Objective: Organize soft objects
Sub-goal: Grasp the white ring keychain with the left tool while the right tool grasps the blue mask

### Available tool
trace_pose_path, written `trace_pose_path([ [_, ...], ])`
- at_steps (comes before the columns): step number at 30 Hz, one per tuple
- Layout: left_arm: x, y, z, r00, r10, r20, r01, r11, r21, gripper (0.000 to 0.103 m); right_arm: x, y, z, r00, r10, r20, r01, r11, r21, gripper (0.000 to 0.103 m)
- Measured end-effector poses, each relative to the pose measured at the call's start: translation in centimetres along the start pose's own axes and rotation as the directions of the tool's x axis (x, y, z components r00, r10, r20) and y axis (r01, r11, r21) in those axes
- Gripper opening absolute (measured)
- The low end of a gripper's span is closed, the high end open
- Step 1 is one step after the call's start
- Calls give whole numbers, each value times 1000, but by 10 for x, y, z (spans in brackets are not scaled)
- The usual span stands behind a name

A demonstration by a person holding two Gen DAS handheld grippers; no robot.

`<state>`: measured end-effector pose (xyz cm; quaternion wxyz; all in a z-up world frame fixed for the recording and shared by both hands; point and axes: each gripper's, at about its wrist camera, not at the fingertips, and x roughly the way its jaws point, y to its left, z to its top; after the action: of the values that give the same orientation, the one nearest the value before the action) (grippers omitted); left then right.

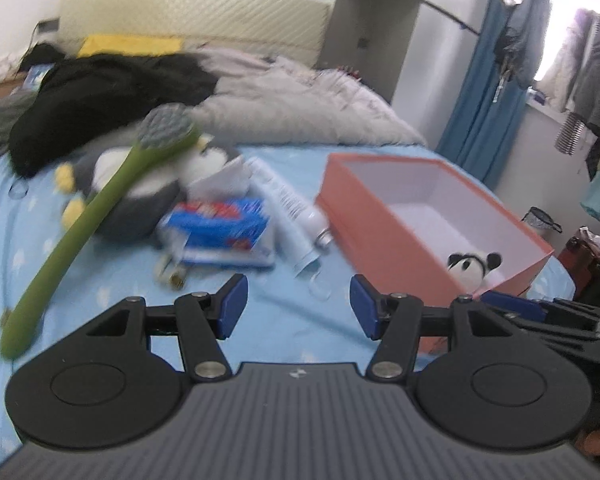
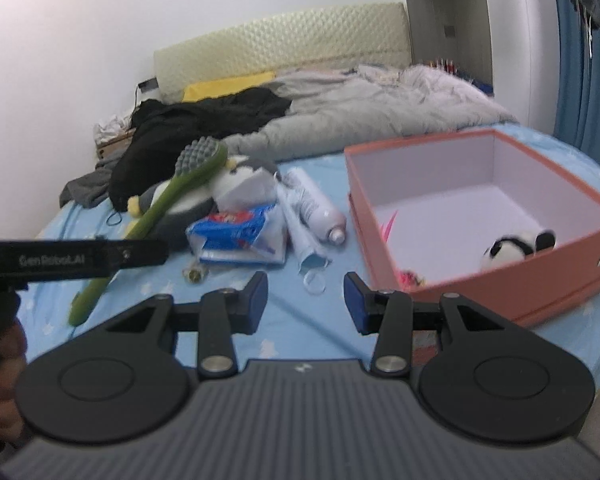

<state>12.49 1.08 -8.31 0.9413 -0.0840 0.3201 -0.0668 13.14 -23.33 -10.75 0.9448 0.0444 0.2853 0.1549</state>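
A salmon-pink open box [image 1: 384, 240] [image 2: 512, 272] stands on the blue bedsheet with a small panda plush [image 1: 472, 266] [image 2: 512, 246] in its near corner. A grey and white penguin plush [image 1: 140, 184] [image 2: 240, 180] lies left of the box, under a green long-handled brush [image 1: 80, 228] [image 2: 160, 208]. My left gripper [image 1: 298, 306] is open over bare sheet, short of the pile. My right gripper [image 2: 306, 298] is open too, with nothing between its fingers, near a small clear lid [image 2: 315, 282].
A blue and white tissue pack [image 1: 220, 228] [image 2: 236, 236], a white spray bottle [image 1: 288, 200] [image 2: 316, 208] and a white tube lie between penguin and box. Black clothing [image 1: 100, 96] [image 2: 188, 128] and a grey duvet [image 2: 360, 108] fill the bed's far side. The other gripper's black body [image 2: 60, 260] crosses the right wrist view's left.
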Motion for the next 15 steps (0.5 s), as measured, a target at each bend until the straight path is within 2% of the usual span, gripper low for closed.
trace_pose_path([
  [7, 14, 32, -25, 998, 47, -49, -50, 997, -58, 63, 13, 18, -13, 997, 30, -67, -32, 999, -34, 45],
  [15, 52, 56, -37, 992, 92, -90, -101, 989, -103, 63, 43, 30, -18, 990, 66, -128, -76, 995, -68, 45],
])
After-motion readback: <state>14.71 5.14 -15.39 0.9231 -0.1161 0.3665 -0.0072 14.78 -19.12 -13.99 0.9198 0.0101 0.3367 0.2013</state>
